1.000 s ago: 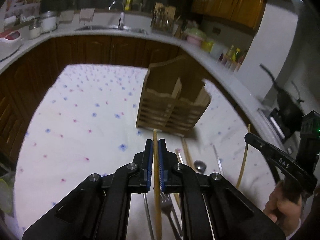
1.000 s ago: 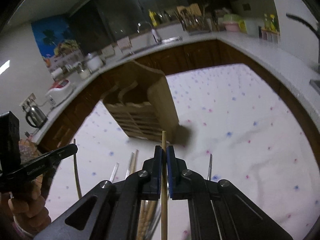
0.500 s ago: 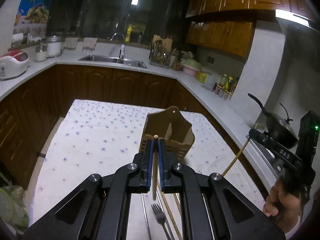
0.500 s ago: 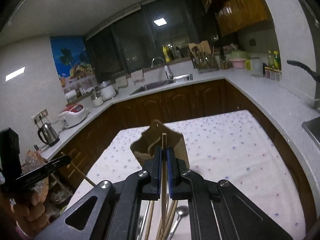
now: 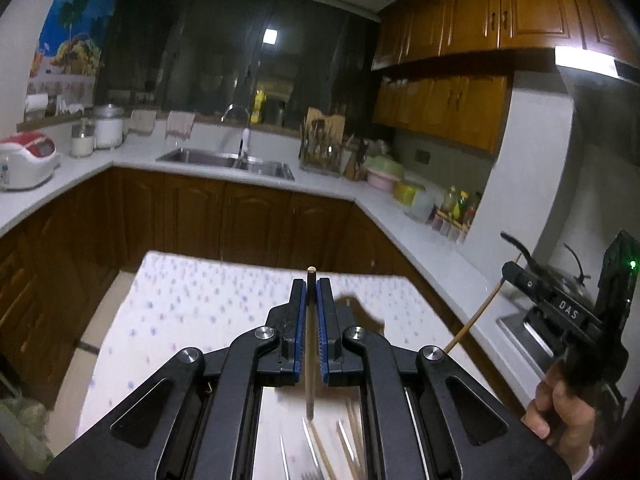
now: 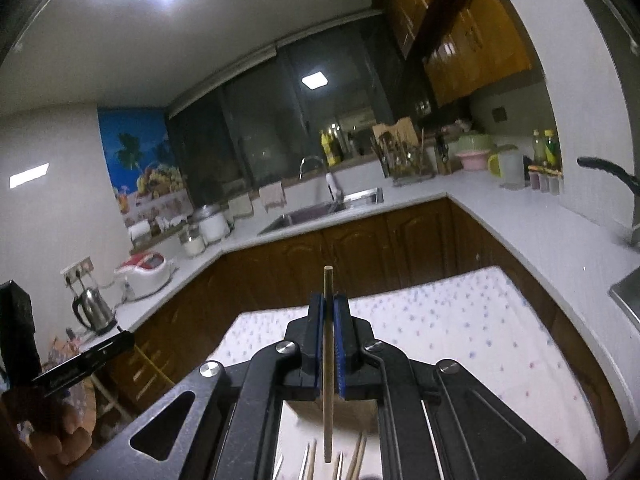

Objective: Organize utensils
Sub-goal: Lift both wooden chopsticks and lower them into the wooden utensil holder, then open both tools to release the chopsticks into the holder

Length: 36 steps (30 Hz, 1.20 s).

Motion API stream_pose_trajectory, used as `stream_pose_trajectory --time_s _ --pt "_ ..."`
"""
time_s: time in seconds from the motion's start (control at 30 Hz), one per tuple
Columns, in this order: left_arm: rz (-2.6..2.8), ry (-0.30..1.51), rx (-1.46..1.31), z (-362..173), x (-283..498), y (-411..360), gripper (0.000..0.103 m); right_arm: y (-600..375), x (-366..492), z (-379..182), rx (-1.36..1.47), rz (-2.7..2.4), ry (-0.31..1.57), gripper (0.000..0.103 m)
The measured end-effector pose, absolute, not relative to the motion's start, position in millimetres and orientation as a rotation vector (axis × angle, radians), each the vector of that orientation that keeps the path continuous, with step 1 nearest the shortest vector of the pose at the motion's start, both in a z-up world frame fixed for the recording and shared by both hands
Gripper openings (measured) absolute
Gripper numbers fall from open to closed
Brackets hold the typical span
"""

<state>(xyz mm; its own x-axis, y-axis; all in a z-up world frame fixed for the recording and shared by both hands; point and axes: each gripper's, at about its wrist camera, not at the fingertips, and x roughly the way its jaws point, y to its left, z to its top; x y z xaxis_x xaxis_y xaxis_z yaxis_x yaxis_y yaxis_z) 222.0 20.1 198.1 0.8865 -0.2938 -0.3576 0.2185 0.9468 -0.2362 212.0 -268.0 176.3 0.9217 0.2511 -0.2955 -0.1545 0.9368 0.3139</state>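
- We take this for a home kitchen.
- We see a steel sink with a faucet, set in a pale countertop over dark wooden base cabinets.
- We see wooden wall cabinets, a rice cooker and a kettle.
- We see a rack of utensils by the dark window.

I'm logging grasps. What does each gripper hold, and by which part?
Left gripper and right gripper each pinch one wooden chopstick near its upper end, leaving a short tip protruding.
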Motion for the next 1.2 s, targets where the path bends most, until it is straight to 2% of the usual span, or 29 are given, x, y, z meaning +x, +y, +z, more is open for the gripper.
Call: stream_pose_trajectory --time_s 0.27,0.77,1.2 --pt "-0.251 0.340 -0.210 215.2 278.4 7.9 0.005 -273.5 260.6 193.2 0.319 0.179 0.267 0.005" --pt "-0.200 0.476 -0.328 112.6 351.7 6.8 0.005 -268.7 318.3 101.6 0.340 0.134 0.352 0.005" --pt "-0.188 0.497 -0.289 105.3 353.6 3.9 0.006 -267.0 328.7 81.5 0.348 0.133 0.411 0.006"
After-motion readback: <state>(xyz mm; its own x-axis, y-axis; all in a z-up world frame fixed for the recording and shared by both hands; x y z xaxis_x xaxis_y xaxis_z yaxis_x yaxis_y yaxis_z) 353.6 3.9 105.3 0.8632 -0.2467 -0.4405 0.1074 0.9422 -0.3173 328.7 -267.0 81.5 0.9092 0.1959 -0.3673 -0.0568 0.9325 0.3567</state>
